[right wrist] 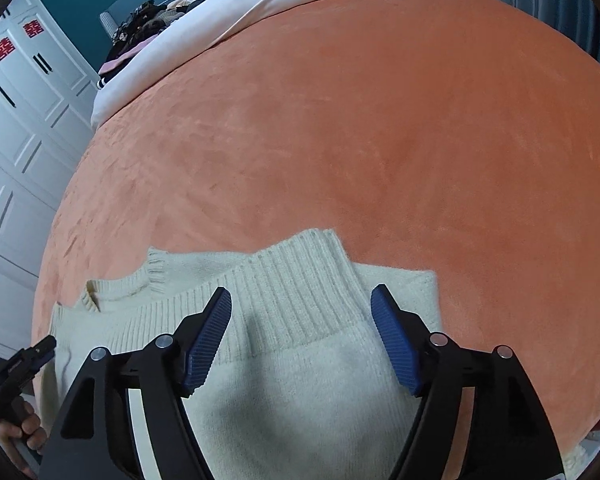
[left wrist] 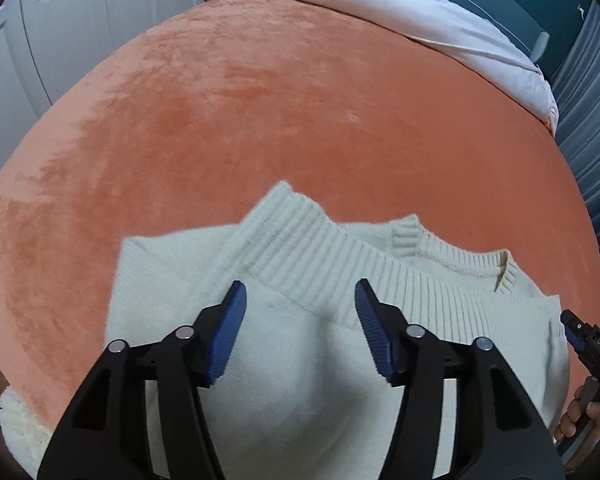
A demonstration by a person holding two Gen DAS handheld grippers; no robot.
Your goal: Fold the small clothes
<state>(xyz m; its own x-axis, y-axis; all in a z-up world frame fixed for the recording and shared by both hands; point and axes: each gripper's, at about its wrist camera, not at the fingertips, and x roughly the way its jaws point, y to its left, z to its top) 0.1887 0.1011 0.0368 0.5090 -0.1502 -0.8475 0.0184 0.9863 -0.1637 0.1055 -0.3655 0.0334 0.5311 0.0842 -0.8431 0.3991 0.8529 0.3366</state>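
Observation:
A cream knit sweater [left wrist: 308,360] lies on the orange bed cover [left wrist: 260,128], folded so its ribbed hem [left wrist: 320,256] lies up over the neckline [left wrist: 460,260]. My left gripper [left wrist: 300,300] is open and empty just above the sweater body. The right gripper [left wrist: 584,340] shows at the right edge of the left wrist view. In the right wrist view the sweater [right wrist: 300,380] lies on the cover [right wrist: 380,140]. My right gripper [right wrist: 300,308] is open and empty above the ribbed hem [right wrist: 300,292]. The left gripper [right wrist: 24,360] shows at the left edge there.
A white duvet [left wrist: 420,12] is bunched at the far end of the bed, with dark clothes [right wrist: 148,24] piled on it. White wardrobe doors [right wrist: 16,120] stand along one side, blue curtains [left wrist: 588,128] along the other. A fluffy white cloth [left wrist: 20,428] lies at the bed's near edge.

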